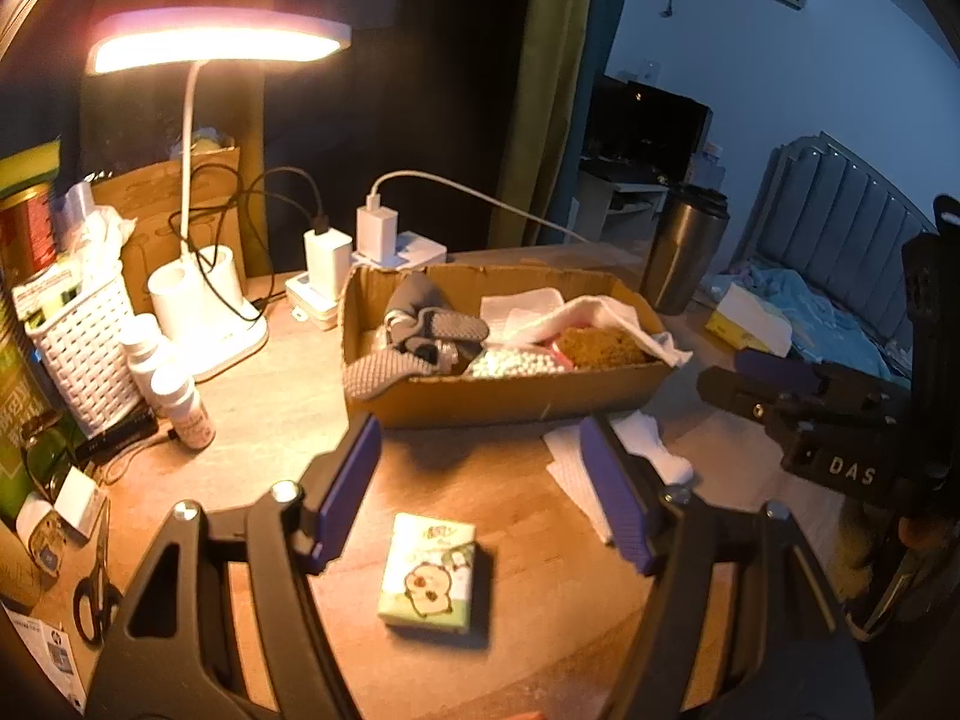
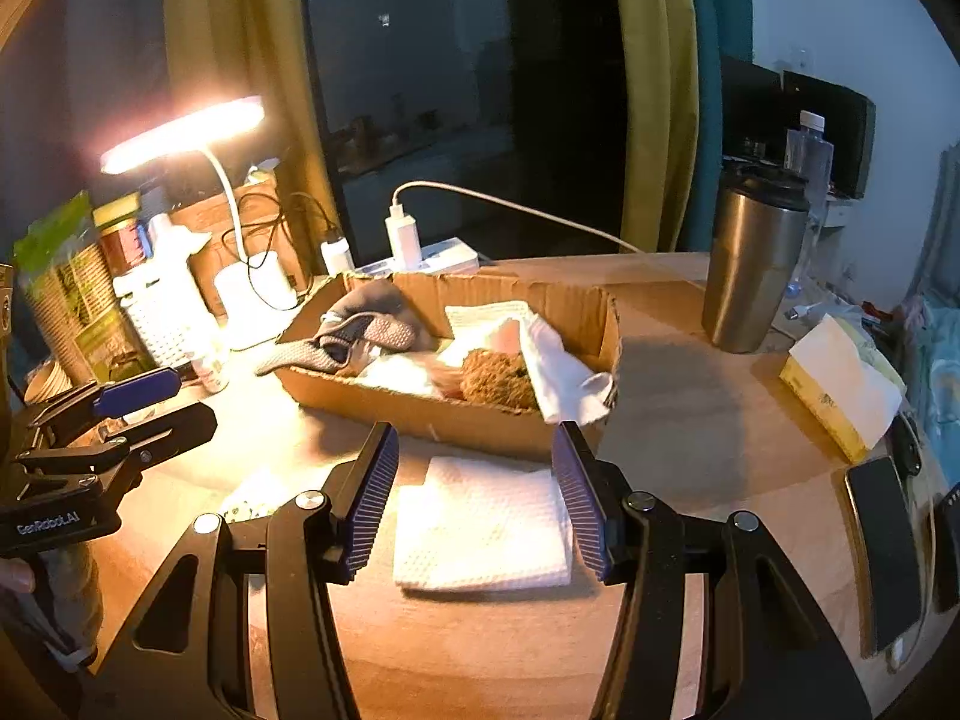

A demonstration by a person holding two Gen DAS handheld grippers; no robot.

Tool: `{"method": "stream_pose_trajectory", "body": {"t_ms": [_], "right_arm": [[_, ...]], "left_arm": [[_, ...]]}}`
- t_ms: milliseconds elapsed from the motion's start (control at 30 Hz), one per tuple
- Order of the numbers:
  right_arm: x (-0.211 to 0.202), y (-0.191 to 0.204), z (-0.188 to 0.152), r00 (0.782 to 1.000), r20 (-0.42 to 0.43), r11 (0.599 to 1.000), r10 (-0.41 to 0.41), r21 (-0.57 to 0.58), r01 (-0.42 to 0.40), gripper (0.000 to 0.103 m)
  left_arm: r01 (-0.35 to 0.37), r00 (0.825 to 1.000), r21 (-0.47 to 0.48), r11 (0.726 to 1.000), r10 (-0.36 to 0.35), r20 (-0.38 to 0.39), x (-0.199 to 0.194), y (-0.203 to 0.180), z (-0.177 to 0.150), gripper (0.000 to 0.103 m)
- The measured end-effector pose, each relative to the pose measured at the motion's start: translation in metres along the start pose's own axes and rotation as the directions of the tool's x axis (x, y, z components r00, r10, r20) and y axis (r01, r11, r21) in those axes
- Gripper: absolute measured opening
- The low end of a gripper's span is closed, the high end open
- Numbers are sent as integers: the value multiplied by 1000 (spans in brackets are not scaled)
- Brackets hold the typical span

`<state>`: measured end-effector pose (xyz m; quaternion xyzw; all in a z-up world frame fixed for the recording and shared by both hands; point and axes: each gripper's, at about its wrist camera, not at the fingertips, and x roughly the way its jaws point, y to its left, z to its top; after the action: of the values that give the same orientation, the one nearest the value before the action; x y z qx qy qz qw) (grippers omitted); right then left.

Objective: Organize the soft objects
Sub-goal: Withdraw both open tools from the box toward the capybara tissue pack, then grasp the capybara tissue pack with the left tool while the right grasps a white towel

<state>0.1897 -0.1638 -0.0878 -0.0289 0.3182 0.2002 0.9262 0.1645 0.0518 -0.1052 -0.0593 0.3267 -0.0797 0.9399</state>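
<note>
A shallow cardboard box (image 1: 516, 399) (image 2: 414, 405) on the wooden desk holds grey knit pieces (image 1: 414, 333) (image 2: 360, 336), a white cloth (image 1: 600, 315) (image 2: 555, 369), a brown sponge (image 1: 603, 348) (image 2: 498, 381) and a bag of white beads (image 1: 519, 363). My left gripper (image 1: 480, 495) is open and empty above a small tissue pack (image 1: 429, 570). My right gripper (image 2: 474, 498) is open and empty over a folded white towel (image 2: 483, 525), which also shows in the left wrist view (image 1: 645, 450).
A lit desk lamp (image 1: 210, 42), white basket (image 1: 84, 354), bottles (image 1: 186, 405), chargers and a power strip (image 1: 384, 240) crowd the back left. A steel tumbler (image 2: 750, 264), tissue box (image 2: 840, 396) and phone (image 2: 885, 546) stand at right. Scissors (image 1: 96, 594) lie at left.
</note>
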Motion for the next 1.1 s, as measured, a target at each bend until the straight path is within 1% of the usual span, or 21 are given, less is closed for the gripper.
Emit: {"method": "stream_pose_trajectory", "body": {"t_ms": [200,367,400,433,500,600,833,1000,1100], "right_arm": [[2,10,-12,1000,-23,1000,8,-13,-8,56],[12,16,-26,998,-58,1000,16,-19,-18,57],[16,17,-29,998,-68,1000,17,-14,-18,58],[17,17,-31,997,-73,1000,20,-12,-21,62],[21,16,-36,996,-85,1000,28,-4,-28,65],[28,15,-40,994,-107,999,32,-4,-33,66],[45,5,-44,989,-142,999,41,8,-40,67],[59,-1,-45,985,-162,999,52,20,-49,67],[69,-4,-46,983,-176,998,58,25,-55,67]], "left_arm": [[-3,1000,-13,1000,3,-11,-5,5,-18,70],[-17,999,-30,999,16,-40,-1,12,-36,70],[-21,999,-30,999,20,-48,0,14,-39,70],[-26,998,-31,999,24,-57,1,16,-42,70],[-38,996,-32,999,36,-78,5,18,-49,70],[-55,993,-30,998,51,-106,12,21,-57,70],[-92,980,-30,995,85,-182,35,23,-71,70],[-104,973,-15,994,99,-209,46,19,-68,70],[-118,964,-5,993,113,-240,56,18,-69,70]]}}
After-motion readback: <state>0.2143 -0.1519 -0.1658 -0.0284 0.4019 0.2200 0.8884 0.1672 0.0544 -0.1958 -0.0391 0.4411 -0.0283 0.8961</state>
